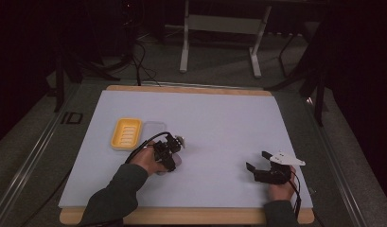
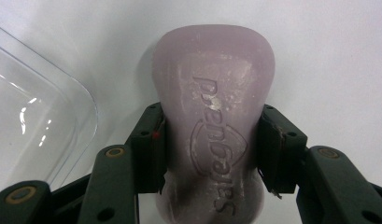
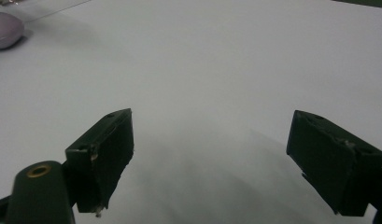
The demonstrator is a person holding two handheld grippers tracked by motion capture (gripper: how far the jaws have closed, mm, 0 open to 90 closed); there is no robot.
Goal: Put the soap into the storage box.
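Note:
A pale lilac bar of soap (image 2: 213, 116) with an embossed logo lies on the white table mat, and my left gripper (image 2: 212, 154) is shut on its sides. From above, the left gripper (image 1: 168, 150) sits just right of a yellow ribbed soap dish (image 1: 126, 133), with the soap (image 1: 178, 160) peeking out beneath it. A clear plastic lid (image 2: 30, 112) lies left of the soap. My right gripper (image 1: 258, 161) rests open at the near right of the mat, nothing between its jaws. In the right gripper view the jaws (image 3: 212, 158) stand wide apart, the soap (image 3: 5, 29) far off at top left.
The white mat (image 1: 215, 123) lies on a wooden board (image 1: 186, 216). The clear lid (image 1: 152, 128) sits right beside the yellow dish. Beyond the table's far edge stand a metal frame's legs (image 1: 219, 42) and cables on a dark floor.

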